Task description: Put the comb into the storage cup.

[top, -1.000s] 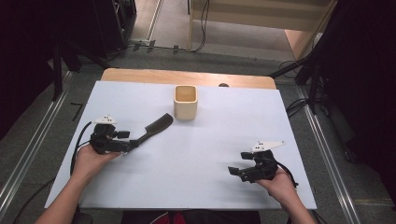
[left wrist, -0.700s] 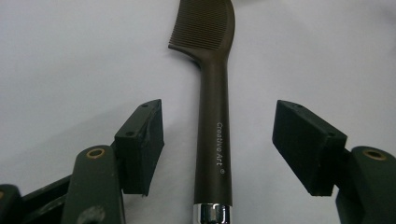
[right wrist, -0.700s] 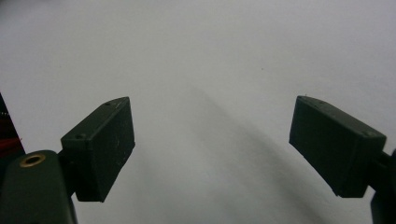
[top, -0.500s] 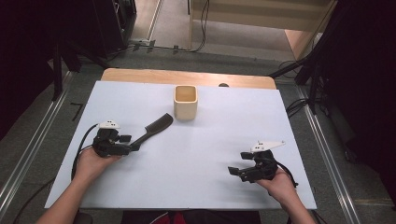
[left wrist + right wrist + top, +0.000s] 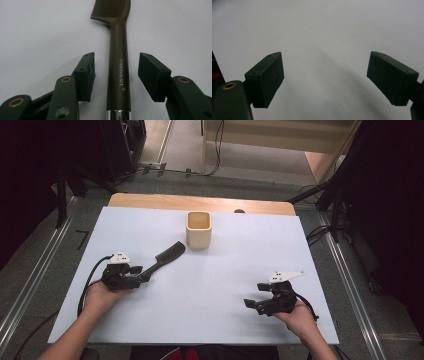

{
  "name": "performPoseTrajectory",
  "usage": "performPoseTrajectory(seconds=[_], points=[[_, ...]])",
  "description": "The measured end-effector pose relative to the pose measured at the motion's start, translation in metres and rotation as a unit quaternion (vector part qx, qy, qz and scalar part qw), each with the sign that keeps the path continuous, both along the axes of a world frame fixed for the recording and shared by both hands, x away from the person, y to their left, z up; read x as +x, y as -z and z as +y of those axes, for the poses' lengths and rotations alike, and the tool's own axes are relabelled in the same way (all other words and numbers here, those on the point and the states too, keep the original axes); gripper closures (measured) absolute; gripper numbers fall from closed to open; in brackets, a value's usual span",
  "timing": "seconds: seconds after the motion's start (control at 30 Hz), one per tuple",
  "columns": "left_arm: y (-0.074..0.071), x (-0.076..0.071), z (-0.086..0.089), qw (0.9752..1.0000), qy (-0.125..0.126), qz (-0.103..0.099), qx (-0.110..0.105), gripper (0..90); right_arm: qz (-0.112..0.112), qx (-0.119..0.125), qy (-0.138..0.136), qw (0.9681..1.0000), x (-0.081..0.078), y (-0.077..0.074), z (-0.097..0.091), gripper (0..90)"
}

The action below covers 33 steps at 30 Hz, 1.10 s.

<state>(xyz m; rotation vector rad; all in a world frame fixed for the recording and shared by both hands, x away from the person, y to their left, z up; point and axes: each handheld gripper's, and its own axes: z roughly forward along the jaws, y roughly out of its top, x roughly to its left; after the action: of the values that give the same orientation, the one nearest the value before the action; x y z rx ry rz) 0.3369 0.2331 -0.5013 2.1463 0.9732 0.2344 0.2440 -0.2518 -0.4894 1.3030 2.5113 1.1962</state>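
A dark brown comb (image 5: 167, 256) lies flat on the white table, teeth end toward the wooden cup (image 5: 198, 229). My left gripper (image 5: 142, 272) straddles its handle. In the left gripper view the handle of the comb (image 5: 118, 50) runs up between the two pads with a gap on each side, so the left gripper (image 5: 116, 56) is open; its jaws have just been closing. My right gripper (image 5: 253, 295) rests at the front right of the table. In its own view the right gripper (image 5: 325, 56) stands wide open over bare white surface.
The white table top (image 5: 240, 265) has a wooden strip along its far edge. The square wooden cup stands upright near the back centre. Dark floor, metal rails and cables surround the table.
The left gripper's jaws have narrowed around the comb's handle while the hand barely shifted. The comb, the cup and the right hand have stayed put.
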Motion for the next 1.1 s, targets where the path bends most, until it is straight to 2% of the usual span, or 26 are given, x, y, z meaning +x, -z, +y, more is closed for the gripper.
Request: performPoseTrajectory(seconds=[0.23, 0.33, 0.43, 0.5, 0.73, 0.77, 0.8, 1.03, 1.1], points=[[0.0016, -0.0046, -0.0018, 0.9997, -0.011, -0.02, 0.012, 56.2, -0.001, -0.001, 0.0, 1.0, -0.0001, -0.0001, -0.0002, 12.4], [0.0012, -0.0067, -0.0037, 0.9994, -0.014, -0.023, 0.022, 57.9, -0.001, 0.0, 0.001, 1.0, 0.0, -0.0001, -0.0003, 12.4], [0.0014, -0.0076, -0.004, 0.9993, -0.018, -0.024, 0.022, 60.9, 0.0, 0.0, 0.0, 1.0, -0.0002, -0.0001, -0.0001, 12.4], [0.0014, -0.0076, -0.0034, 0.9994, -0.022, -0.021, 0.018, 64.3, 0.0, 0.0, 0.0, 1.0, -0.0003, -0.0001, 0.0003, 12.4], [0.0012, -0.0089, -0.0047, 0.9991, -0.026, -0.021, 0.025, 72.1, 0.001, 0.0, 0.0, 1.0, 0.0, 0.0, 0.0005, 12.4], [0.0003, -0.0081, -0.0045, 0.9991, -0.031, -0.015, 0.025, 73.1, 0.001, 0.0, 0.0, 1.0, 0.0, -0.0001, 0.0004, 12.4], [0.0003, -0.0073, -0.0041, 0.9992, -0.034, -0.01, 0.018, 73.2, 0.001, 0.0, 0.0, 1.0, 0.0, -0.0001, 0.0004, 12.4], [-0.0004, -0.0063, -0.0039, 0.9992, -0.035, -0.006, 0.018, 73.5, 0.001, -0.001, -0.001, 1.0, 0.0001, 0.0001, 0.0004, 12.4], [-0.0009, -0.0052, -0.0029, 0.9992, -0.037, 0.001, 0.013, 73.5, 0.001, -0.001, -0.001, 1.0, 0.0001, 0.0001, 0.0004, 12.4]])
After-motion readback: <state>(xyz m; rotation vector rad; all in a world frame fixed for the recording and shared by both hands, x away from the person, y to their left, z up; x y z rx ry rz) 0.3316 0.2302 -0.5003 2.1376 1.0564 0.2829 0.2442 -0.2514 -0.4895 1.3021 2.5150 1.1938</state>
